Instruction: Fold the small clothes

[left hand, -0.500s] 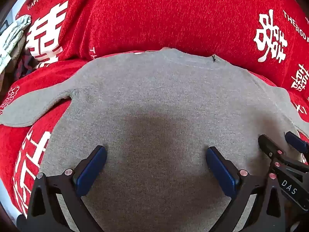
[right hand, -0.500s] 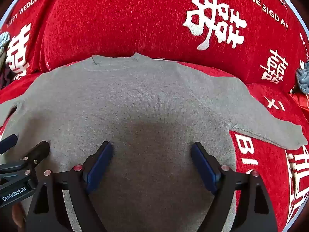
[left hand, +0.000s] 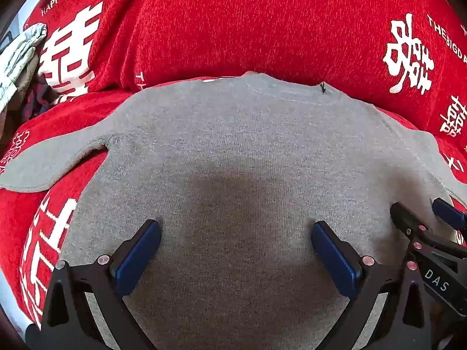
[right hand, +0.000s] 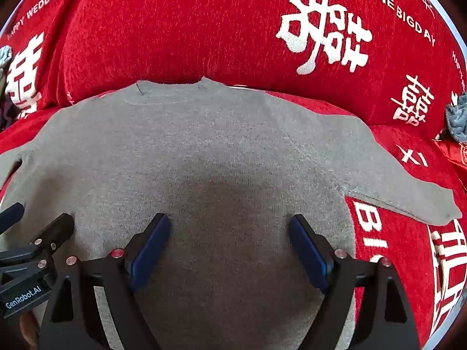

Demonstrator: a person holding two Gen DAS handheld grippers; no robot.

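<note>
A red sofa cover (left hand: 233, 23) printed with white Chinese characters and the words "HAPPY WEDDING" and "THE BIG DAY" fills both views, draped over the seat and the backrest behind it. A small grey knit sweater (left hand: 239, 151) lies spread flat on the seat, neckline toward the backrest, both sleeves stretched out to the sides onto the red fabric; the sleeve (right hand: 414, 201) on the right ends in a cuff lying flat. A dark shadow falls across the middle of the sweater's body. The left gripper (left hand: 235, 250) hovers low over the lower part of the sweater, its blue-padded jaws spread wide with nothing between them. The right gripper (right hand: 229, 245) is just beside it over the same area, its jaws likewise spread wide and holding nothing. At the far left edge lies a pale crumpled garment (left hand: 20, 49); at the far right, a small grey-blue bundle of cloth (right hand: 458, 116).
</note>
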